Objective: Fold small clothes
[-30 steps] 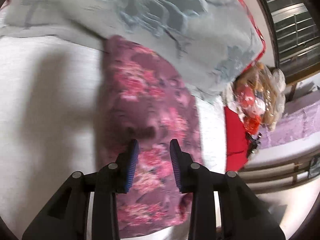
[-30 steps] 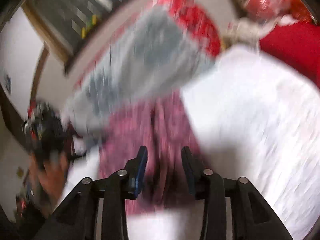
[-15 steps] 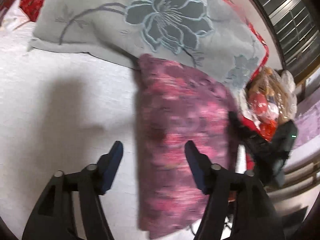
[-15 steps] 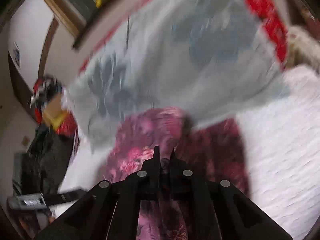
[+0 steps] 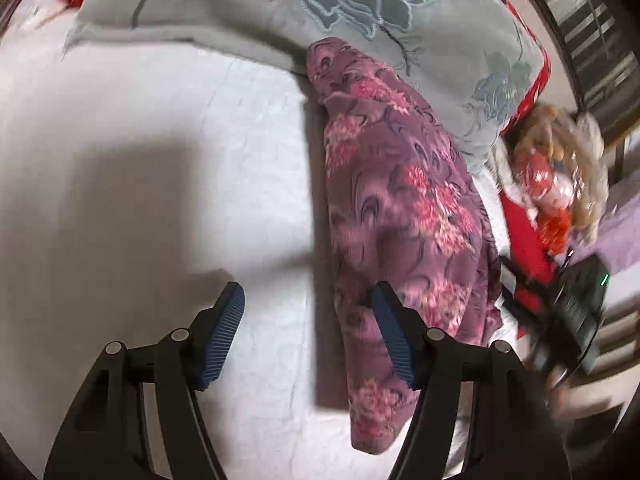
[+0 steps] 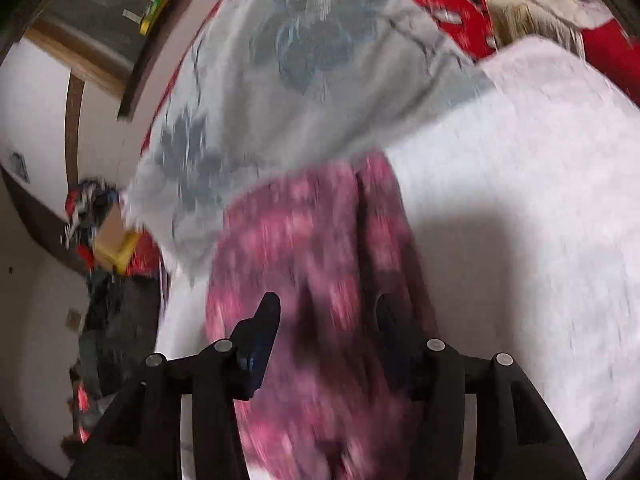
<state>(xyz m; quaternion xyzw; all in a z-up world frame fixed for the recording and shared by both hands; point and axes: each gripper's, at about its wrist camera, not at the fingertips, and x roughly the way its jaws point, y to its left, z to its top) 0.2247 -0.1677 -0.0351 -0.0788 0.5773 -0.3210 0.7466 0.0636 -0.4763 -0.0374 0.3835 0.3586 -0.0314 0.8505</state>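
White bed (image 5: 140, 160), both tools (image 5: 306, 332) (image 6: 326, 336) angled down, opening.

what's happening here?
A person is folding a purple floral garment on a white bed cover, with handheld tongs in each hand. The garment lies as a long narrow strip, its far end against a grey flowered pillow. The left tongs are open over its left edge, holding nothing. The right tongs are opening above the cloth, nothing gripped.
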